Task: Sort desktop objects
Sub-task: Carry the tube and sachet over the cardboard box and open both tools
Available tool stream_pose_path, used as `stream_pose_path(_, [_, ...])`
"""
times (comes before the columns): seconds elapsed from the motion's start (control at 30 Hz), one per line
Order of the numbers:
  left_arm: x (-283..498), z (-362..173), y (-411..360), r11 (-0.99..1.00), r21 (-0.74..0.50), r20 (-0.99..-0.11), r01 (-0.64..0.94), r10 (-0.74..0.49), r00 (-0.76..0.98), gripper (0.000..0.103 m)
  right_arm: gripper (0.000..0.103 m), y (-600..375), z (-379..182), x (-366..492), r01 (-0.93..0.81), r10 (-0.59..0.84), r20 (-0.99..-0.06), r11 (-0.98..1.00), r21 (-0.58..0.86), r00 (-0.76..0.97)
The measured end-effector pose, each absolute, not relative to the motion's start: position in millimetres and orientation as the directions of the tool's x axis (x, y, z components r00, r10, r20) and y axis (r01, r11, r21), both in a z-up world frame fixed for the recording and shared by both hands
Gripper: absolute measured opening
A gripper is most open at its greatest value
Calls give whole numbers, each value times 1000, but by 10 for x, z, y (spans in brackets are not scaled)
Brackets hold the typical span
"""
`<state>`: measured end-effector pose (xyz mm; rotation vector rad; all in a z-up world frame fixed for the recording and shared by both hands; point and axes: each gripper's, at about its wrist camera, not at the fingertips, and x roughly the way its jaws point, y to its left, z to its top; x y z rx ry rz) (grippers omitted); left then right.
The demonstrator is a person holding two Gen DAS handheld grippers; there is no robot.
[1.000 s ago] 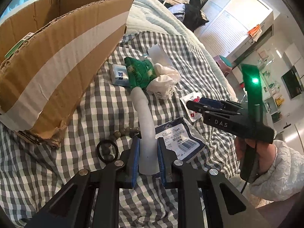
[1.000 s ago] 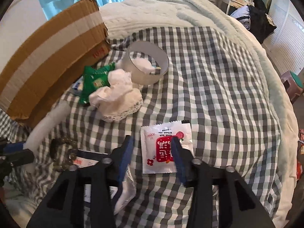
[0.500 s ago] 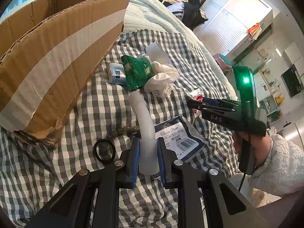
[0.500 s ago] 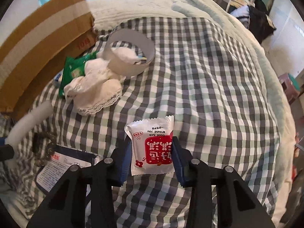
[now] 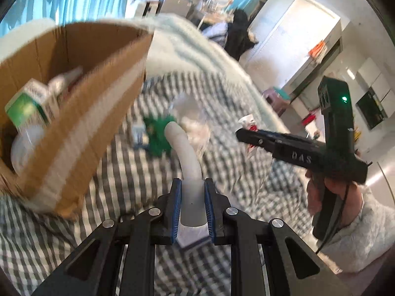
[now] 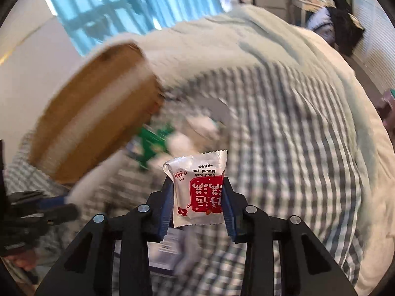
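Observation:
My left gripper [image 5: 192, 198] is shut on a curved white tube [image 5: 188, 172], which is lifted off the checked cloth and points away from me. To its right the right gripper [image 5: 243, 134] shows from the side, held in a hand. In the right wrist view my right gripper [image 6: 197, 197] is shut on a white and red sachet [image 6: 200, 190], raised above the cloth. A cardboard box [image 5: 81, 113] with a white tape band stands at the left; it holds a green and white carton [image 5: 27, 106] and other items. The same box [image 6: 93, 123] appears blurred in the right wrist view.
On the checked cloth [image 6: 284, 148] lie a green packet [image 5: 158, 133], a white lacy cloth [image 5: 195, 123] and a white ring-shaped roll [image 6: 212, 111], all blurred. A pale blanket [image 6: 234, 39] covers the bed beyond. A dark blue tissue pack [image 6: 163, 249] lies under my right gripper.
Both grippers have risen off the cloth. The right one closed on the sachet and lifted it. The left one lifted the white tube; the box's inside has come into view.

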<state>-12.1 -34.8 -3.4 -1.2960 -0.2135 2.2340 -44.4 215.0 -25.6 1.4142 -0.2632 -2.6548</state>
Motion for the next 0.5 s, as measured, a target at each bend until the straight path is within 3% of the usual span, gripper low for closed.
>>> stream_pose_path(0.27, [-442, 644, -791, -870, -392, -664, -299, 493, -563, 18, 35, 1535, 575, -870, 238, -299, -744, -952, 191, -598])
stream_pose_path(0.5, [-686, 709, -1347, -965, -240, -689, -108, 248, -681, 18, 36, 761, 886, -1424, 390, -350, -709, -914, 115, -612])
